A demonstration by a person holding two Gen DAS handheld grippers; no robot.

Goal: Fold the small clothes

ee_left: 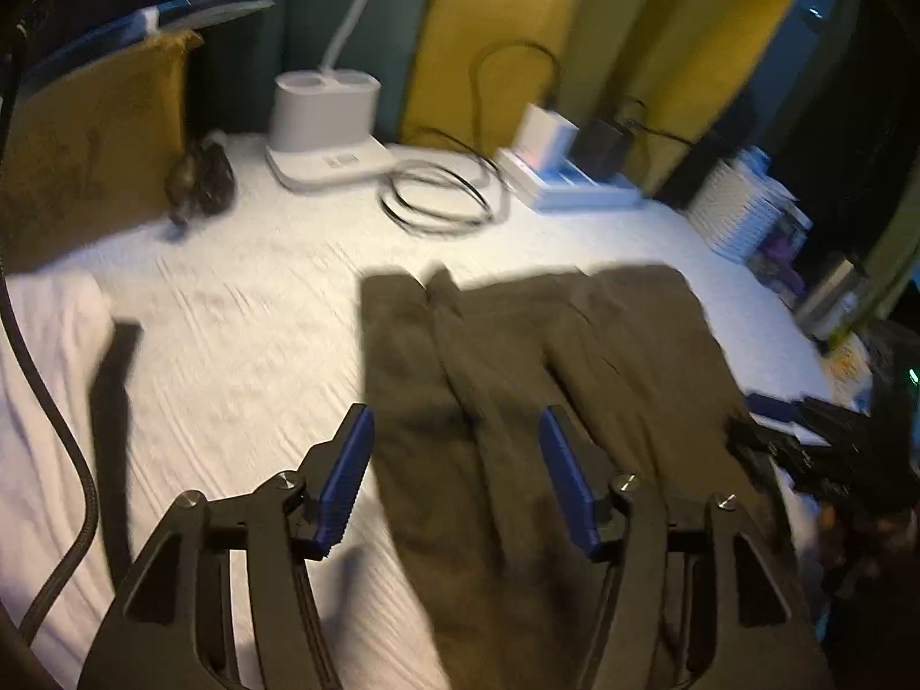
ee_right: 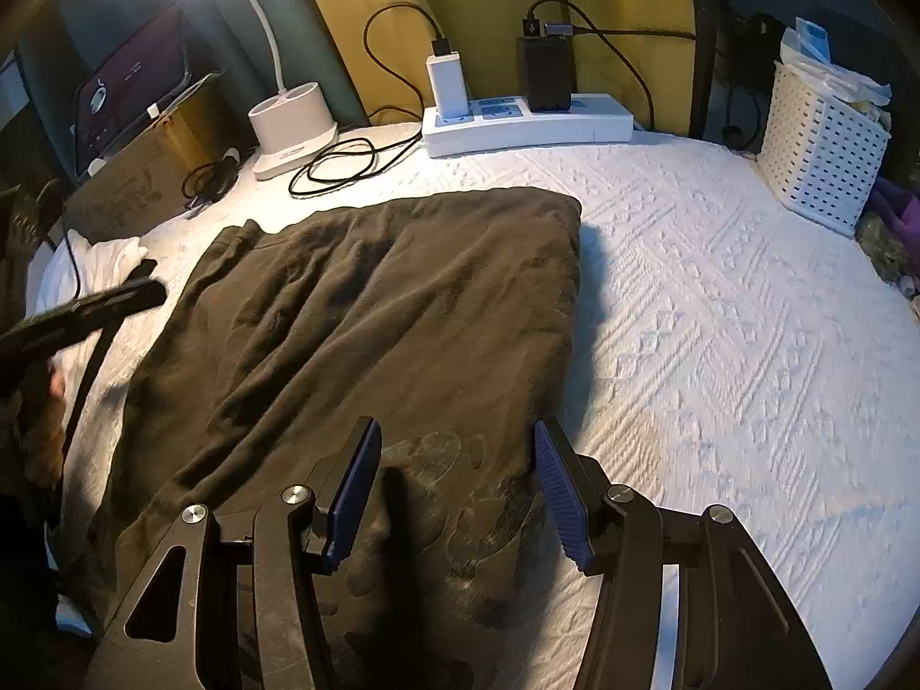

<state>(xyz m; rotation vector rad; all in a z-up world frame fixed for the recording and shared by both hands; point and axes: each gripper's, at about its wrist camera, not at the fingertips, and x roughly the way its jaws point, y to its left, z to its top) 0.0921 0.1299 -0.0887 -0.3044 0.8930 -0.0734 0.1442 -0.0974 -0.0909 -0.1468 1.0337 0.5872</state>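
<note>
At far left a brown cardboard box (ee_right: 144, 172) and a white desk lamp (ee_right: 290, 135) stand by the wall, with a white power strip (ee_right: 526, 123) further right and a white basket (ee_right: 819, 158) at the edge; no writing on any is legible. The dark garment (ee_right: 368, 310) lies spread on the white bedspread (ee_right: 719, 316), a faint print near its front edge unreadable. The left hand-held gripper (ee_left: 454, 422) and right hand-held gripper (ee_right: 457, 437) both stand released above it, grasping nothing.

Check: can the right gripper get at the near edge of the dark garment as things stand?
Probably yes. The right gripper is open and hangs right over the dark garment, nothing between its pads. The left gripper, also open, is off to the side, not blocking.
</note>
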